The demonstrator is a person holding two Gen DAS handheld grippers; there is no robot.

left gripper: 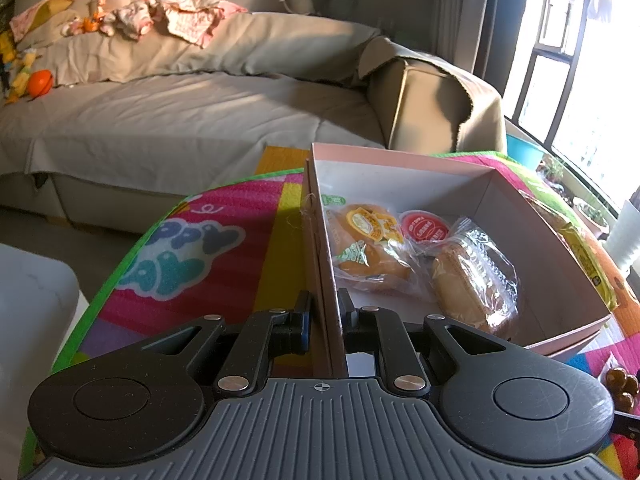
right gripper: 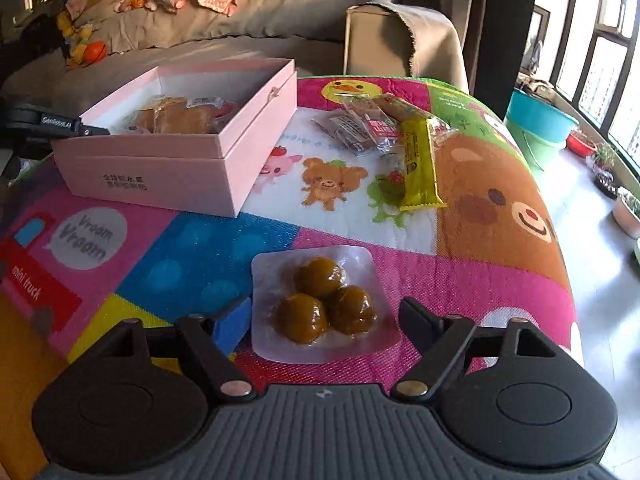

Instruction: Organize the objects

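left gripper (left gripper: 325, 312): clamped on the near wall of the pink box (left gripper: 400, 156), one finger outside the wall and one inside, pads pressing the cardboard.
right gripper (right gripper: 324, 320): jaws spread wide, a finger on either side of the clear pack of three brown balls (right gripper: 324, 308); the pads do not touch it, so nothing is held.
pack of brown balls: lying flat on the play mat (right gripper: 200, 248), just ahead of the right gripper, well apart from the box.
pink box: open-topped, sitting on the mat toward the sofa side; dark print on its outer side wall.
inside the box: a wrapped orange bun (left gripper: 368, 248), a round red-lidded cup (left gripper: 425, 226) and a clear-wrapped pale bun (left gripper: 472, 280), bunched together toward the near wall.
loose snacks: a long yellow packet (right gripper: 418, 164) lies on the mat beyond the box's far corner, touching a small heap of other wrapped snacks (right gripper: 360, 124).
mat: bright cartoon print, a bear and a duck among the pictures, covering the surface under everything.
room: grey covered sofa (left gripper: 180, 112) behind with clothes (left gripper: 160, 16) and an orange ball (left gripper: 39, 82) on it; windows at the right, a turquoise tub (right gripper: 536, 116) below them.
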